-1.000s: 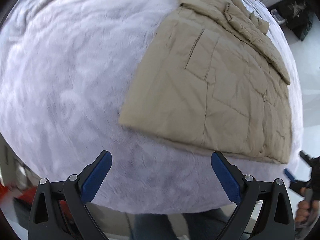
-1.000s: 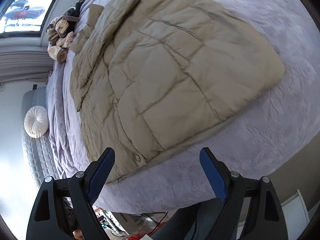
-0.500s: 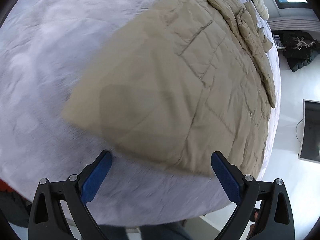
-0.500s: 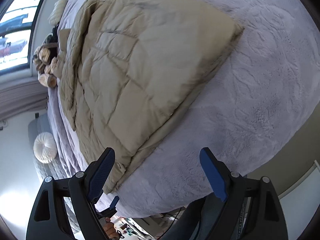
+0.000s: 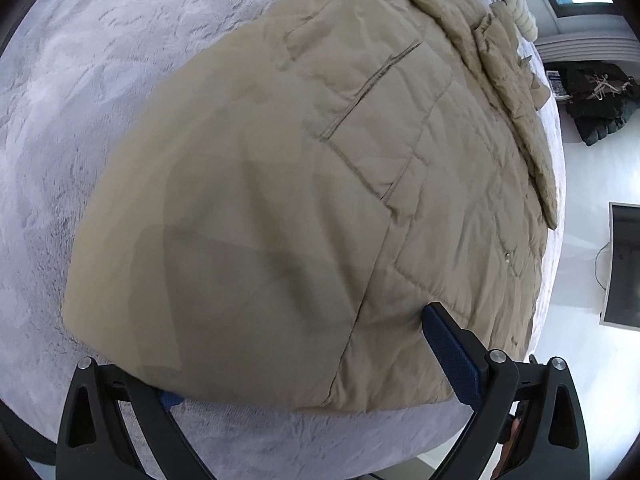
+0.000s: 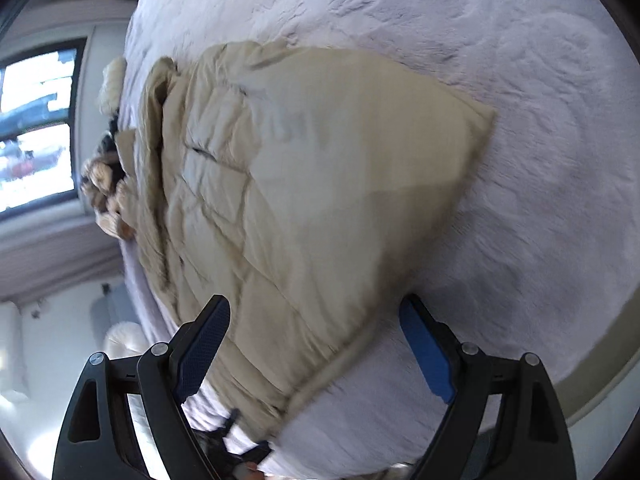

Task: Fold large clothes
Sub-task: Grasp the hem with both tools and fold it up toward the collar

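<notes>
A beige quilted jacket (image 5: 304, 184) lies spread flat on a pale lilac bedspread (image 5: 80, 64). My left gripper (image 5: 304, 360) is open at the jacket's near hem. The hem lies between its blue pads; the left pad (image 5: 170, 399) is mostly hidden under the cloth and the right pad (image 5: 452, 356) rests on top. In the right wrist view the jacket (image 6: 304, 200) fills the middle. My right gripper (image 6: 316, 344) is open over the hem corner, its left pad (image 6: 204, 344) above the jacket and its right pad (image 6: 426, 356) above the bedspread (image 6: 520, 120).
Cushions and plush items (image 6: 104, 184) lie at the far end of the bed by a window (image 6: 36, 128). A dark pile of clothes (image 5: 600, 100) and a wall screen (image 5: 624, 264) are off the bed's right side. The bed's near edge (image 5: 320, 452) is just below my grippers.
Both grippers have moved in toward the jacket's near hem and now straddle it. The left has gone from the bare bedspread onto the hem. Both stay open.
</notes>
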Demonstrator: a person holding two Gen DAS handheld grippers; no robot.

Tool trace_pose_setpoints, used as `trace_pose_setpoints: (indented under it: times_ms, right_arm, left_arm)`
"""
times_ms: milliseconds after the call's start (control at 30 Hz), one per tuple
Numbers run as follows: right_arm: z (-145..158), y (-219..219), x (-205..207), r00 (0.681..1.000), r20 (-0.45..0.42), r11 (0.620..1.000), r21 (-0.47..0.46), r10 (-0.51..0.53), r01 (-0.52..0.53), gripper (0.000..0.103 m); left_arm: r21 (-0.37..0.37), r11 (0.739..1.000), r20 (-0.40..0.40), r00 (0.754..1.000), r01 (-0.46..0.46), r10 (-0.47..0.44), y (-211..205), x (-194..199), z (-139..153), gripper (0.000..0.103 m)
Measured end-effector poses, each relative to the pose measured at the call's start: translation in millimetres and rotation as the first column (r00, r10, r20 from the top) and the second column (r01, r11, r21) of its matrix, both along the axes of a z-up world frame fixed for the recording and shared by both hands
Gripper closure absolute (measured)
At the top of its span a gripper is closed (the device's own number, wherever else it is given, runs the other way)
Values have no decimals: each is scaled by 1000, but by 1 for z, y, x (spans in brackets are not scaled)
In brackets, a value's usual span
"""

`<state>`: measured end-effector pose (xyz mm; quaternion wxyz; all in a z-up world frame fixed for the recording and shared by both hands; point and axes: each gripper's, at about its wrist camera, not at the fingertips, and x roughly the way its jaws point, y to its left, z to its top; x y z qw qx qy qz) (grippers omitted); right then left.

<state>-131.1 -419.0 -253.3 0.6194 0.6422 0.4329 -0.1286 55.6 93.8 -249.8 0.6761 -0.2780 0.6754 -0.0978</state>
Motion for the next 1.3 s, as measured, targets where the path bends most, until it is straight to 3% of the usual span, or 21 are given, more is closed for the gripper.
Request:
trace_pose_setpoints:
  times_ms: [33,133,167,200,267,333,400,433,733,1000,1167,1300]
  right_arm:
    - [-2,-1,4,1000,12,1000,11,-1,1,14]
    - [-6,-3,16,1000,25,999,35,16,-17,14]
    - [-6,-2,19,1000,21,999,39,21,-22,15]
    - [-6,-3,20,1000,16,999,46,23,-24,20]
    - [-7,-4,23,1000,9,998,65,21,-21,39]
    - [-6,-7,24,1000,-2,997,77,23,-23,69]
    - [-3,-11,27,999,1,996,84,33,-33,89]
    - [1,-13,30,999,13,996,83,41,-42,91]
    - [64,-31,82,970,193,986,39,149,-160,94]
    - [128,-53,187,906,317,960,-81,280,-268,94]
    - [144,-67,258,874,331,934,-128,357,-333,94]
    - [142,-74,315,865,303,916,-158,400,-368,94]
  left_arm:
    - [0,1000,8,1000,-2,2,0,0,1,10]
    - [3,1000,15,1000,-7,7,4,2,4,47]
    - [-19,1000,17,1000,-14,14,7,3,5,69]
    - [-54,998,15,1000,-23,24,10,4,7,82]
    - [-79,996,23,999,-30,32,14,7,14,88]
    - [-98,995,41,999,-26,30,17,9,24,88]
    - [-131,991,62,997,-29,37,20,13,38,88]
    - [-145,989,74,996,-31,42,21,15,45,88]
    - [-196,981,229,972,-8,54,11,74,126,88]
    - [-182,983,373,924,-11,79,-9,154,194,88]
    - [-118,993,415,907,-25,72,-24,200,210,88]
    - [-76,996,412,908,-41,69,-36,239,198,88]
